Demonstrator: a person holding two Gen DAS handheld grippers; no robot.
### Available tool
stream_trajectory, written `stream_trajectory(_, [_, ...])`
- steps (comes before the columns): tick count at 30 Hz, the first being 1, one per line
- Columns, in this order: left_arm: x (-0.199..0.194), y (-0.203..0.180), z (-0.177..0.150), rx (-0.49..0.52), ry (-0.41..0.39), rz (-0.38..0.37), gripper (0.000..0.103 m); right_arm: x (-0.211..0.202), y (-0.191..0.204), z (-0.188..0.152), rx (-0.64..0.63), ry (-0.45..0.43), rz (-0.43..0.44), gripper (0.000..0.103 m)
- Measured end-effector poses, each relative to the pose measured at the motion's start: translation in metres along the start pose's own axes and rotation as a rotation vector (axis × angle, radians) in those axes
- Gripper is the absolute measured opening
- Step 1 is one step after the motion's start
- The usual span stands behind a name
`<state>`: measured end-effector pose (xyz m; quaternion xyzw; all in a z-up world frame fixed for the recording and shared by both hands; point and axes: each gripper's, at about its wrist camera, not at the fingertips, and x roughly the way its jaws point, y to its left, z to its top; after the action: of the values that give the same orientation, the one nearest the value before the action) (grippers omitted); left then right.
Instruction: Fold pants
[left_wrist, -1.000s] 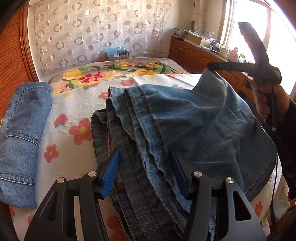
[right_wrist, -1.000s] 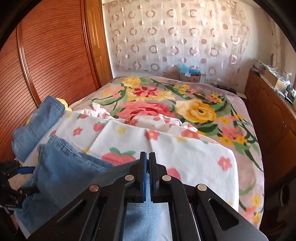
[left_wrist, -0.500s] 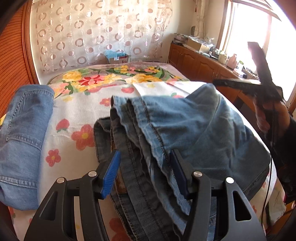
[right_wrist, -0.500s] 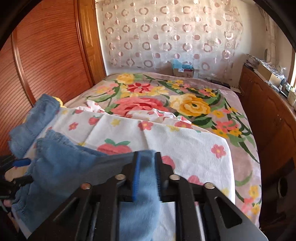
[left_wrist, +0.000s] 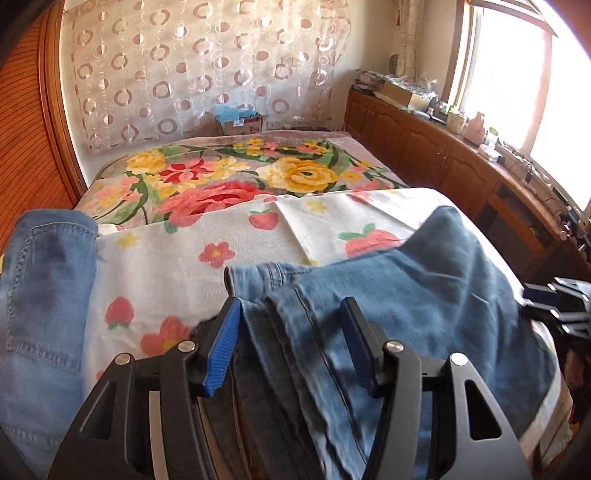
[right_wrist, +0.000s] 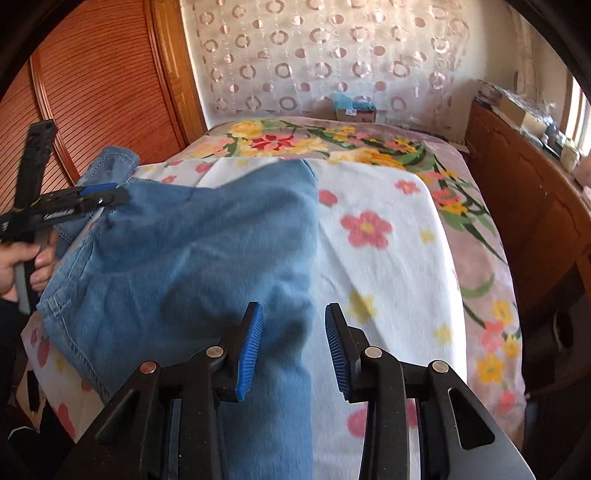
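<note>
A pair of blue jeans (left_wrist: 424, 302) lies folded over itself on the flowered white sheet (left_wrist: 184, 266). My left gripper (left_wrist: 290, 343) is shut on a thick stack of its seamed edges, which fills the gap between the blue pads. In the right wrist view that gripper (right_wrist: 110, 195) grips the jeans' (right_wrist: 192, 251) far left corner, with a hand on its handle. My right gripper (right_wrist: 293, 347) has its jaws opening. A fold of denim lies loose between them, clear of the right pad. It also shows at the left wrist view's right edge (left_wrist: 546, 299).
A second, folded pair of jeans (left_wrist: 44, 295) lies at the bed's left side by the slatted wooden door (right_wrist: 92, 92). A floral blanket (left_wrist: 295, 173) covers the far half of the bed. Wooden cabinets (left_wrist: 443, 158) with clutter run along the right, and a cardboard box (left_wrist: 240, 123) stands beyond the bed.
My right gripper went from shut on a pinch of denim to open, and the raised fold dropped onto the bed. Both grippers shifted, and the left one kept its grip on the jeans.
</note>
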<state>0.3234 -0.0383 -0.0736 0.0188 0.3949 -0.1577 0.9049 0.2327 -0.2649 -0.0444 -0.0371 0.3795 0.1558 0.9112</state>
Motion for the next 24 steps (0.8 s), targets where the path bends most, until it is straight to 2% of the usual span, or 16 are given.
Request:
stream_trajectory(4, [0.012,0.001,-0.002,0.029,0.022,0.044,0.026,-0.01,-0.005,-0.017,0.029,0.013,0.004,0.036])
stream_trajectory(6, [0.01,0.004,-0.002,0.032,0.019,0.035,0.02,-0.012,-0.005,-0.023,0.034,0.022,0.0,0.036])
stream_trajectory(10, [0.002,0.01,-0.001,0.036,-0.005,0.06,0.016,-0.019,-0.004,-0.034,0.044,0.031,0.007,0.036])
stream_trajectory(15, [-0.003,0.029,0.002,-0.008,-0.007,0.083,0.015,-0.035,-0.004,-0.043,0.058,0.021,0.014,0.036])
stream_trajectory(21, [-0.018,0.026,-0.001,-0.046,-0.012,0.053,0.016,-0.042,-0.006,-0.054,0.084,0.005,0.012,0.038])
stream_trajectory(23, [-0.026,0.02,-0.001,-0.035,-0.02,0.049,0.024,-0.042,-0.005,-0.053,0.088,-0.007,0.012,0.038])
stream_trajectory(24, [-0.031,0.016,-0.003,-0.031,-0.025,0.046,0.038,-0.042,-0.005,-0.053,0.088,-0.014,0.018,0.038])
